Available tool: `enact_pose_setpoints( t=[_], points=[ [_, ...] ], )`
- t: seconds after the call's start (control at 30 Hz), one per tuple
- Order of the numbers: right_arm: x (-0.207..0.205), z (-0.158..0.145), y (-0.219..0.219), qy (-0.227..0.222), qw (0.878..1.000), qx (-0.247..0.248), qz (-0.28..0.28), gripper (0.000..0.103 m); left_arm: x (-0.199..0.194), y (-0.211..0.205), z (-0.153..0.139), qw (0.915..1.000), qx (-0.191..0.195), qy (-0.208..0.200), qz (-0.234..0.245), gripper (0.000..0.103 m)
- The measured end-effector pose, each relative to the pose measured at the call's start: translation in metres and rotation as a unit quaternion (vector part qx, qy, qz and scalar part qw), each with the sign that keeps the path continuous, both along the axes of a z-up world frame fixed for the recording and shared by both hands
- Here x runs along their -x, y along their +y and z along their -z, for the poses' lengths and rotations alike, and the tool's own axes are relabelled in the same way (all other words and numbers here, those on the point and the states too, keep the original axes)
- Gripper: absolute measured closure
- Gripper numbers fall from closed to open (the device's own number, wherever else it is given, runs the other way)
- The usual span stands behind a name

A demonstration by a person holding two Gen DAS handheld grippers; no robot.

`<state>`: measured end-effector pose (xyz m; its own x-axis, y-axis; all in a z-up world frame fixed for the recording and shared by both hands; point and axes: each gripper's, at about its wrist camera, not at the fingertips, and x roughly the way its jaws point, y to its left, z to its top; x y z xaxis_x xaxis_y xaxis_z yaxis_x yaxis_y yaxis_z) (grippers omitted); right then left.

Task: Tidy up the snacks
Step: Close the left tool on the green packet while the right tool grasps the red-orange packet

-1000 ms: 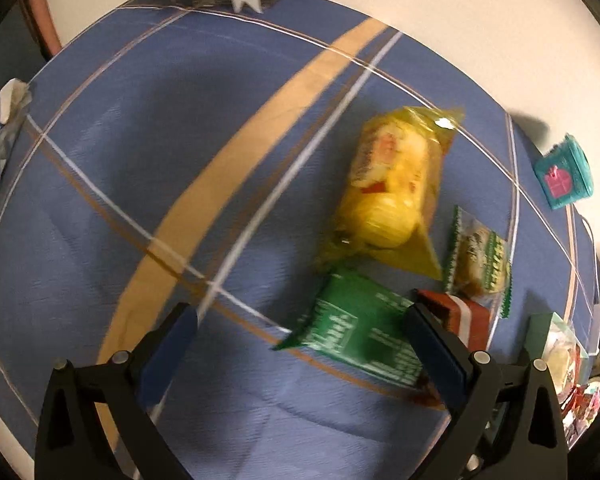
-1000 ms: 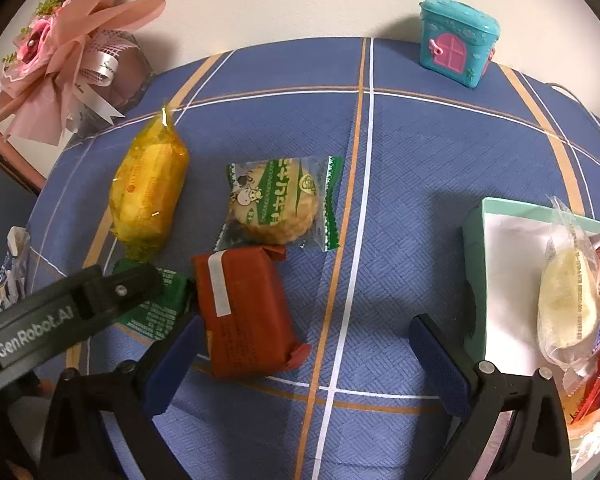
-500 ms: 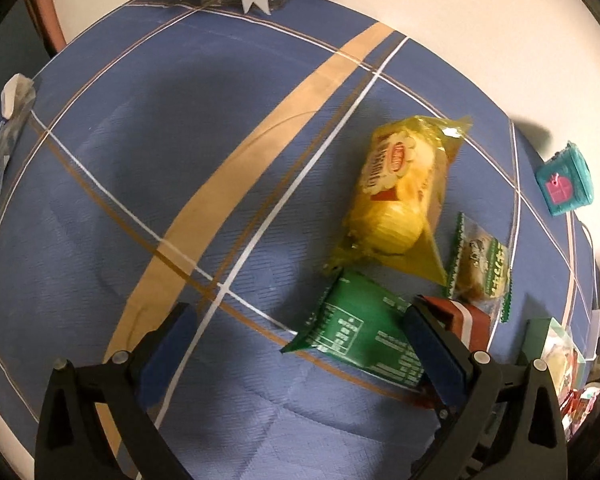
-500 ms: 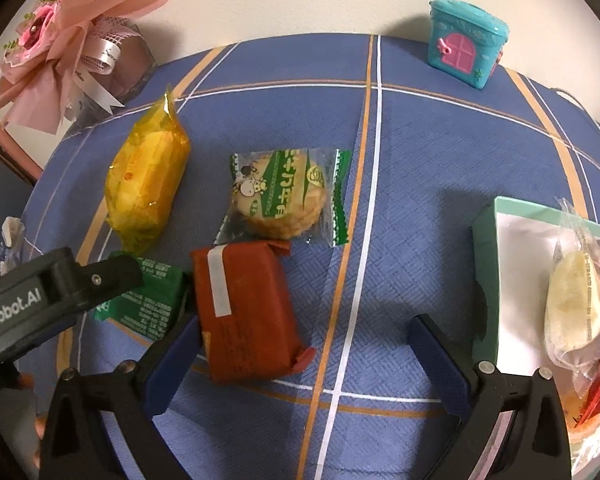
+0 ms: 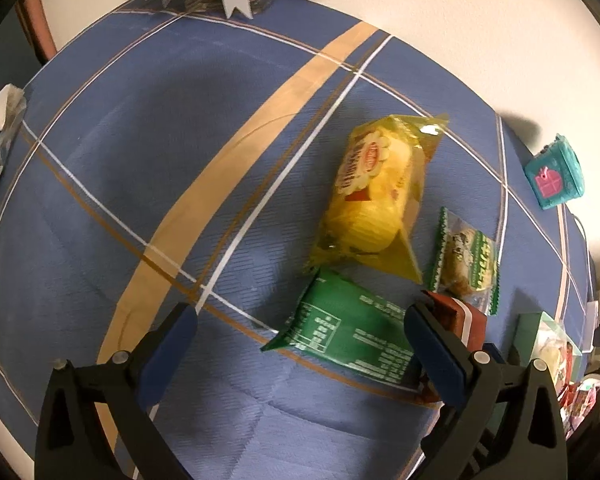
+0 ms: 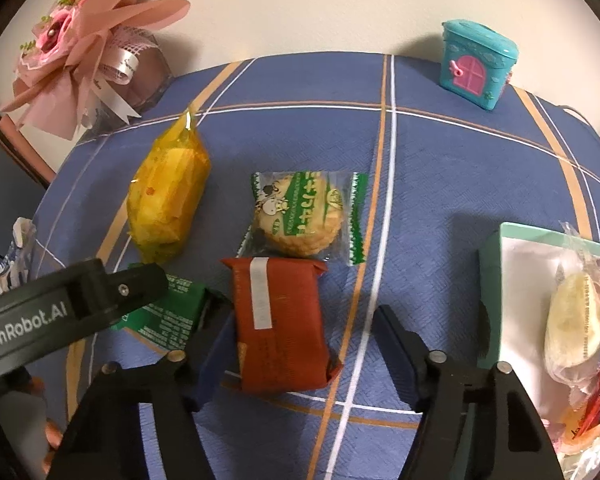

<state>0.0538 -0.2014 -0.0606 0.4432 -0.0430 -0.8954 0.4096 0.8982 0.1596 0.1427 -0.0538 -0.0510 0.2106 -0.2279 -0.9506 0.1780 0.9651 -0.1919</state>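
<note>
Snacks were spread on the blue plaid cloth (image 6: 440,168), and the red-brown packet (image 6: 278,320) lay directly between the spread fingers of the right gripper (image 6: 300,344), at lower centre of the right wrist view. Its long axis ran roughly along the fingers, so the closing would be across its width, and its white strip carried nothing legible. The left gripper (image 5: 300,344), also spread and holding nothing, was seen with the green packet (image 5: 348,328) just ahead, long axis crosswise, print too small to be read. Further out lay the yellow bag (image 6: 168,196) and the cow-printed biscuit (image 6: 304,216). "GenRobot.AI" was read on the left gripper's body at lower left. The mint box (image 6: 496,288), at right, already held 2 or more snacks.
</note>
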Motion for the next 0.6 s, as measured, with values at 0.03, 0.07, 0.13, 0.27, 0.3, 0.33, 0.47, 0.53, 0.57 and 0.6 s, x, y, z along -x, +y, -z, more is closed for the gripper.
enact_pose_setpoints(
  t=[0.03, 0.07, 0.13, 0.27, 0.3, 0.33, 0.47, 0.53, 0.57, 0.6],
  points=[
    [0.001, 0.000, -0.002, 0.003, 1.000, 0.000, 0.002, 0.036, 0.001, -0.002, -0.001, 1.0000, 0.000, -0.001, 0.004, 0.000],
    [0.002, 0.000, -0.004, 0.005, 1.000, -0.001, 0.003, 0.037, 0.002, -0.005, -0.001, 1.0000, 0.001, -0.002, 0.008, 0.000],
    [0.005, 0.000, -0.008, 0.010, 1.000, -0.003, 0.009, 0.037, 0.002, -0.013, -0.001, 0.9999, 0.000, -0.003, 0.015, 0.000],
    [0.011, 0.001, -0.017, 0.022, 1.000, -0.004, 0.020, 0.037, 0.005, -0.023, 0.000, 0.9994, -0.002, -0.002, 0.035, 0.000],
    [0.012, 0.001, -0.019, 0.025, 0.999, -0.003, 0.021, 0.037, 0.006, -0.025, 0.001, 0.9992, -0.003, 0.000, 0.039, 0.000],
    [0.014, 0.002, -0.021, 0.028, 0.999, -0.002, 0.022, 0.037, 0.009, -0.029, 0.003, 0.9991, -0.004, 0.001, 0.042, 0.000],
    [0.019, 0.003, -0.026, 0.033, 0.999, 0.000, 0.022, 0.037, 0.011, -0.043, 0.011, 0.9984, -0.014, 0.007, 0.055, 0.000],
    [0.019, 0.003, -0.025, 0.036, 0.999, 0.004, 0.021, 0.037, 0.012, -0.051, 0.017, 0.9982, -0.022, 0.008, 0.055, 0.000],
    [0.018, 0.003, -0.025, 0.037, 0.999, 0.006, 0.020, 0.037, 0.011, -0.052, 0.019, 0.9981, -0.028, 0.008, 0.055, 0.000],
    [0.019, 0.003, -0.024, 0.038, 0.999, 0.010, 0.018, 0.037, 0.013, -0.049, 0.027, 0.9979, -0.035, 0.009, 0.053, 0.000]
  ],
)
